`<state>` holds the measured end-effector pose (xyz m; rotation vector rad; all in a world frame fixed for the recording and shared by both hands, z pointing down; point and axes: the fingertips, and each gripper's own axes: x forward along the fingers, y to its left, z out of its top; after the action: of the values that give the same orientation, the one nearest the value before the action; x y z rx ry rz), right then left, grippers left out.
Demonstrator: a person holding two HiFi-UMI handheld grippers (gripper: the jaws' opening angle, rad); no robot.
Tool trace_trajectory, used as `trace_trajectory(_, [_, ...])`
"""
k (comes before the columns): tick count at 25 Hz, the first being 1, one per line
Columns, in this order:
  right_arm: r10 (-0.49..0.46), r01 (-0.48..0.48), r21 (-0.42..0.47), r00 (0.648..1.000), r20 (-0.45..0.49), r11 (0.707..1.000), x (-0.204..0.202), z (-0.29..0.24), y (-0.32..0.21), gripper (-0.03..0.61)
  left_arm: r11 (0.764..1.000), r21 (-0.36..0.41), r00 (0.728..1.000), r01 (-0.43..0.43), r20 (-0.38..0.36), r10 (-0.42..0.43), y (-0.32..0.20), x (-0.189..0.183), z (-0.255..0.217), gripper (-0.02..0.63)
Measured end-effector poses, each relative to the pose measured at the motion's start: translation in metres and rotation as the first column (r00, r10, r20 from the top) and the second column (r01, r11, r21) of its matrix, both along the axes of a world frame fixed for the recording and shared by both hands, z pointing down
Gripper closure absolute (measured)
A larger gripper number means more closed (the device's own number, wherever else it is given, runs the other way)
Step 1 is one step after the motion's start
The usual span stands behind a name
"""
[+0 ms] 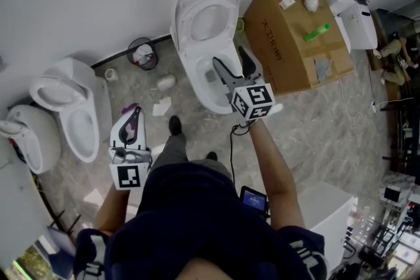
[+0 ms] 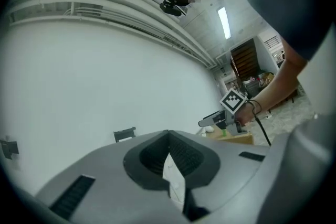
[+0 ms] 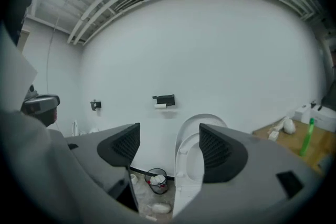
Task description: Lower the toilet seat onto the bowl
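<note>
Right gripper [image 1: 231, 63]: jaws spread wide, nothing in them. It hangs over the white ceramic toilet bowl [image 1: 200, 92], nose aimed at the white oval plastic toilet seat [image 3: 181, 165]. The seat stands upright against its lid and the wall, just ahead of the tips; no contact that I can see. The open stance makes sense, since it needs the gap to catch the seat's edge.

Left gripper [image 1: 134, 116]: jaws closed tip to tip. A pale sliver shows below the tips; can't tell what it is. It sits low at the person's side, well apart from that toilet. Looks parked so one-handed work stays unobstructed.

Further out: brown cardboard box [image 1: 289, 42] just right of the right gripper, black wire waste bin [image 1: 142, 52] off to its left by the wall.

Task not started. Next, probably: reach the seat's upper rim, tip it forward, ease it down. Letting go early risks a slam.
</note>
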<state>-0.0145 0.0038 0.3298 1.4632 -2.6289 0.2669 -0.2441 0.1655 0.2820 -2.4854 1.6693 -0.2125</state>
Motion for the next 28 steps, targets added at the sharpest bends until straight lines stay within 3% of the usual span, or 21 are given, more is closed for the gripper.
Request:
trace_trajectory(7, [0.104, -0.072, -0.143, 0.968, 0.23, 0.987, -0.024, 0.03, -0.089, 0.216, 0.997, -0.047, 0.997, -0.069, 0.018, 0.069, -0.059, -0.039, 0.014, 0.589])
trace_trajectory(13, [0.164, -0.088, -0.225, 0.922, 0.351, 0.97, -0.021, 0.056, -0.143, 0.216, 0.996, -0.069, 0.998, -0.058, 0.023, 0.06, -0.089, -0.044, 0.022, 0.589])
trace_trajectory(17, [0.198, -0.074, -0.273, 0.865, 0.462, 0.959, -0.013, 0.074, -0.178, 0.216, 0.997, -0.079, 0.999, -0.026, 0.044, 0.029, -0.102, -0.039, 0.025, 0.589])
trace_trajectory(25, [0.256, -0.056, -0.345, 0.78, 0.571, 0.937, -0.002, 0.109, -0.243, 0.216, 0.992, -0.123, 0.997, 0.038, 0.064, -0.03, -0.128, -0.031, 0.034, 0.589])
trace_trajectory(28, [0.312, -0.057, -0.392, 0.715, 0.626, 0.918, 0.006, 0.121, -0.26, 0.218, 0.99, -0.133, 0.996, 0.053, 0.073, -0.043, -0.135, -0.03, 0.037, 0.589])
